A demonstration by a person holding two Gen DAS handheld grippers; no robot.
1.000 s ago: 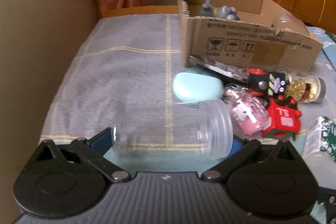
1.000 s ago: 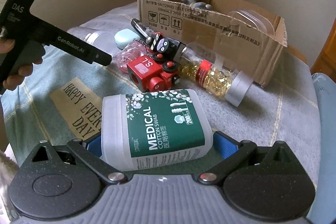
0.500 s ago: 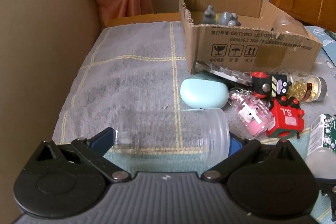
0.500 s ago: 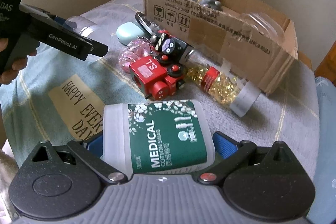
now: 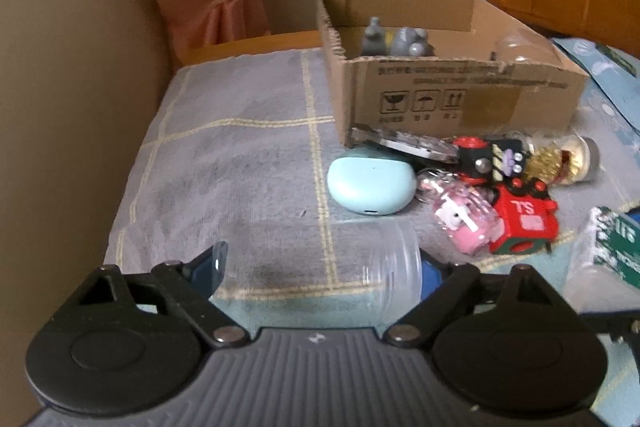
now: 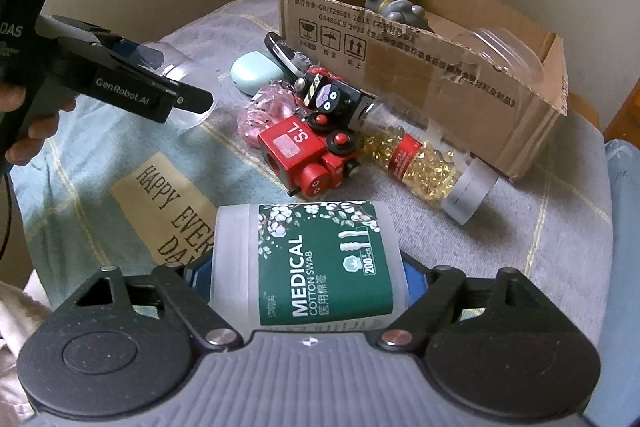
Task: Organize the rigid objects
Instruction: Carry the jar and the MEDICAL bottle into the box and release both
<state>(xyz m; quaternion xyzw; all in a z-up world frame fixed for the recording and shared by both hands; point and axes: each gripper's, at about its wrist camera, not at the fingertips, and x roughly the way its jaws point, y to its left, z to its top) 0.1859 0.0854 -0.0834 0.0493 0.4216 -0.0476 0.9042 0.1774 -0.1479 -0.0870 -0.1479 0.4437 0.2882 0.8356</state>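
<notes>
your left gripper [image 5: 320, 267] is closing across a clear plastic jar [image 5: 320, 259] lying on its side, its blue pads [image 5: 208, 269] at the two ends, and your right gripper [image 6: 298, 279] is closing the same way on the medical cotton swab box [image 6: 308, 263] – whether the pads bear yet, cannot tell. both lie crosswise on the blanket [image 5: 224, 155] so the jaws can span them. beyond, the rest of the clutter – teal case [image 5: 370, 181], red toy [image 6: 308, 157], capsule bottle [image 6: 424, 163] – sits against the cardboard box [image 6: 460, 87], likely the drop point since grey figures [image 5: 396, 41] already sit inside.
</notes>
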